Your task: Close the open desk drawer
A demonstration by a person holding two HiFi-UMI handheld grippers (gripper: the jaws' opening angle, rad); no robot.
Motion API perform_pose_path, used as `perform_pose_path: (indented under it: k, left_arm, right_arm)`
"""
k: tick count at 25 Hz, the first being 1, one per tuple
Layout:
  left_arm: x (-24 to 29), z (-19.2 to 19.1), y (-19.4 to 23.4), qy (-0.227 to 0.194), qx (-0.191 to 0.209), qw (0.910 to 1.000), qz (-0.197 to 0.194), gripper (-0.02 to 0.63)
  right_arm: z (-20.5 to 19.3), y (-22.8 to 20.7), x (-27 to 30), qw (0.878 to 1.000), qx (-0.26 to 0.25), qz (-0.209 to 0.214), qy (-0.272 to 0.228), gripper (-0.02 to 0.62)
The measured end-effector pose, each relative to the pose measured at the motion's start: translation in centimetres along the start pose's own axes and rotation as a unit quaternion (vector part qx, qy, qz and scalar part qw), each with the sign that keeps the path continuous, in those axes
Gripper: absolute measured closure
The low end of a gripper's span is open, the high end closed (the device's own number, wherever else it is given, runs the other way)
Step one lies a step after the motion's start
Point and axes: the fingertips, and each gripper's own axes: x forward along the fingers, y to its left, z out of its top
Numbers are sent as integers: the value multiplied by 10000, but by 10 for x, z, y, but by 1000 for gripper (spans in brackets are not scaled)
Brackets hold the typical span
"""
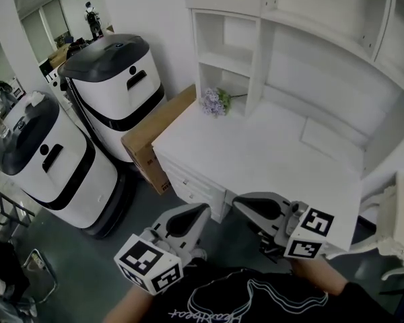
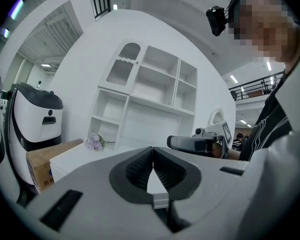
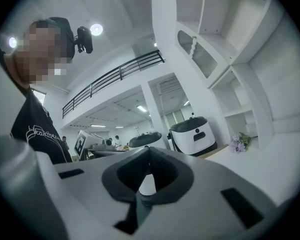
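A white desk (image 1: 269,157) with a shelved hutch fills the middle of the head view. Its drawer fronts (image 1: 192,186) face down-left at the desk's near left corner; whether one stands open I cannot tell from this angle. My left gripper (image 1: 200,211) is shut and empty, held below the desk's front edge, close to the drawers. My right gripper (image 1: 240,202) is also shut and empty, just to its right under the desk edge. The left gripper view has jaws closed (image 2: 153,149) with the right gripper (image 2: 190,143) beyond. In the right gripper view the jaws meet (image 3: 149,149).
Two large white-and-black machines (image 1: 114,79) (image 1: 44,157) stand left of the desk, with a cardboard box (image 1: 155,136) leaning between them and the desk. Purple flowers (image 1: 216,101) lie at the desk's back left. A white chair (image 1: 397,231) is at the right.
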Motion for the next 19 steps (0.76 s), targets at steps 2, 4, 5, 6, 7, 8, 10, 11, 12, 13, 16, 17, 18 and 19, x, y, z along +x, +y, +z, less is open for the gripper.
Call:
perform_pose_path:
  k: [2,4,5,6,7,8,10,11,12,13,16,17,18,19]
  left_arm:
    - [-2,1,-3,-19,3,10000,31,601]
    - [-4,2,-7,-57,-14,10000,53,601]
    - [-6,4,-8,-84,-20,9999,65,601]
    - [-7,5,-9,-108,-20,9999,75,601]
    - [-8,6,-10,-126,-14,9999,84,601]
    - [-10,7,-10,-140,-7,9999,91,601]
    - [-12,9,-11,-166,6,9998,90,601]
    - [-13,10,-12,-177,15,9998,82,601]
    - [-14,11,-13,-184,28,9998,72,601]
    - [-14,11,-14,-188,45,9998,67,601]
    - [-17,11,-17,-186,68,9998,83,601]
    - [-18,11,-18,-182,53,9998,90,601]
    - [-20,10,-19,-177,32,9998,94,601]
    - [-21,10,-21,-171,7,9998,97,601]
  right_arm:
    - [0,3,-1,10000,-6,23,-1,589]
    - [0,7,-3,10000,-24,35,-2,589]
    - [2,9,-4,10000,-45,41,-12,589]
    - [3,11,-4,10000,-70,48,-29,589]
    - [4,13,-4,9999,-95,54,-46,589]
    - [6,14,-5,9999,-116,58,-62,589]
    - [8,16,-4,9998,-149,61,-88,589]
    - [8,17,-4,9998,-163,65,-95,589]
    - [9,18,-4,9998,-178,71,-99,589]
    - [9,19,-4,9997,-191,79,-102,589]
    - [10,23,-4,9997,-207,112,-102,590]
    - [10,24,-4,9997,-211,123,-92,589]
    - [11,26,-4,9996,-217,133,-77,589]
    - [11,28,-5,9996,-223,143,-60,589]
